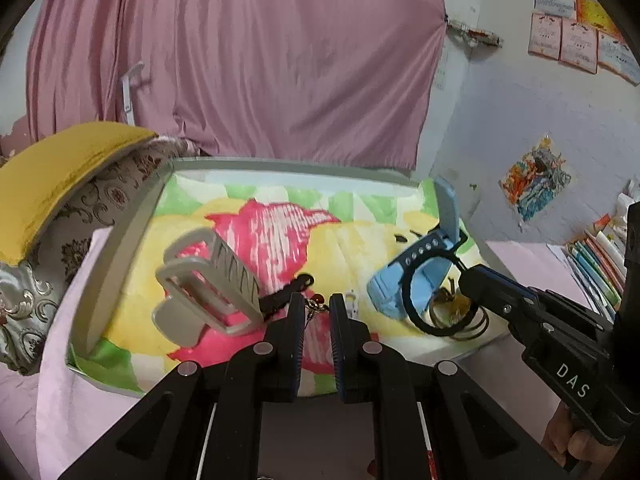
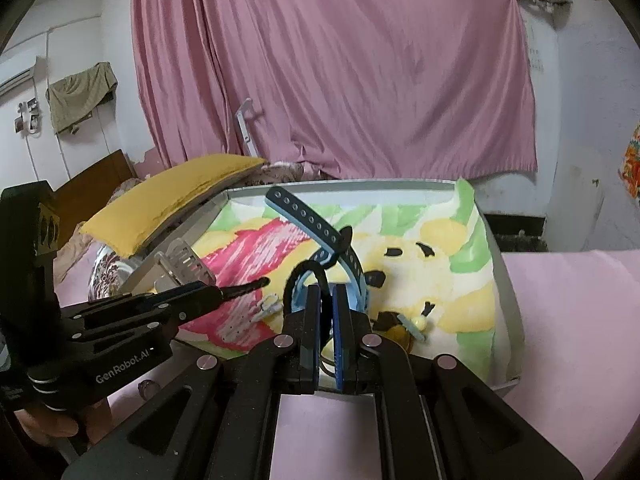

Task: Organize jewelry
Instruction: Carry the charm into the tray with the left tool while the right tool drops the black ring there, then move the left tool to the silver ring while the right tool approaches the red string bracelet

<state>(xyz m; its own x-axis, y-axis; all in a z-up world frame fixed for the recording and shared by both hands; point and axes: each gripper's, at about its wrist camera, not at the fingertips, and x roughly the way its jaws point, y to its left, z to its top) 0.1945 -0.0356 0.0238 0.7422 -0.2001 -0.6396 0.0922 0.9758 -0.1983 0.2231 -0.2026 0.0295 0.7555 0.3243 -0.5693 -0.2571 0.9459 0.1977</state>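
The left gripper [image 1: 314, 304] pinches a thin chain with a red bead [image 1: 317, 303] over the cartoon-print tray [image 1: 120, 248]. The right gripper [image 2: 327, 300] is clamped on a black hoop [image 1: 412, 296] beside the blue watch [image 1: 420, 272] on the tray. Only the left view shows the grey hair claw [image 1: 208, 284] whole; the right view adds a small white clip [image 2: 267, 307] left of the watch.

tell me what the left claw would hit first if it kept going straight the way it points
Probably the small chain with a reddish bead lying on the cloth just ahead of the left claw, whose tips look nearly on it. Depth is unclear; the grey hair clip sits off to the side of that line.
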